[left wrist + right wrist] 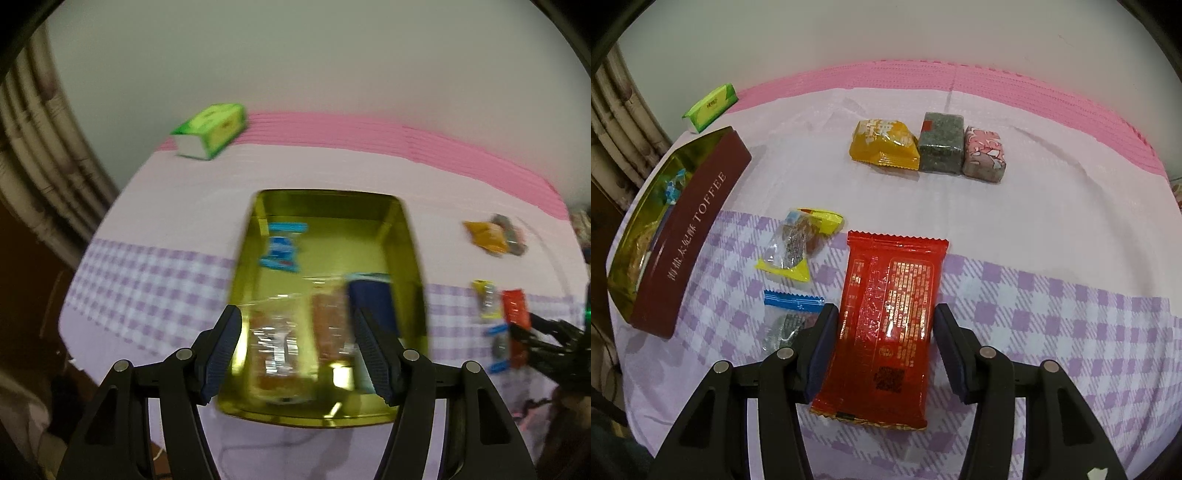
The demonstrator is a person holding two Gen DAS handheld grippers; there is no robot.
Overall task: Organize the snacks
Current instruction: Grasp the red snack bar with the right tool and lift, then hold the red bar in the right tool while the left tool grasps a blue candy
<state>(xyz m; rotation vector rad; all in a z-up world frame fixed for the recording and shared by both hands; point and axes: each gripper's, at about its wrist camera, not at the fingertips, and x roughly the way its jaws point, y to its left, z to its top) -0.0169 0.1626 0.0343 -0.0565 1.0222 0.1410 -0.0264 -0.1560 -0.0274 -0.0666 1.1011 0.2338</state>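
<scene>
A gold-lined toffee tin [406,258] lies on the table, holding a blue-wrapped candy [282,247], clear packets of brown snacks [295,332] and a dark blue packet [373,299]. My left gripper [297,350] hangs open over the tin's near end, holding nothing. The tin's maroon side [687,243] shows at the left of the right wrist view. My right gripper [882,349] is open, its fingers on either side of a red packet [886,306] lying flat on the cloth. A yellow-ended candy [799,242] and a blue-ended candy [788,317] lie left of it.
A yellow packet [882,142], a dark green block [940,147] and a pink floral block [984,153] sit in a row farther back. A green tissue pack [711,105] lies at the back left. The table [1052,229] has a lilac checked cloth with a pink far edge.
</scene>
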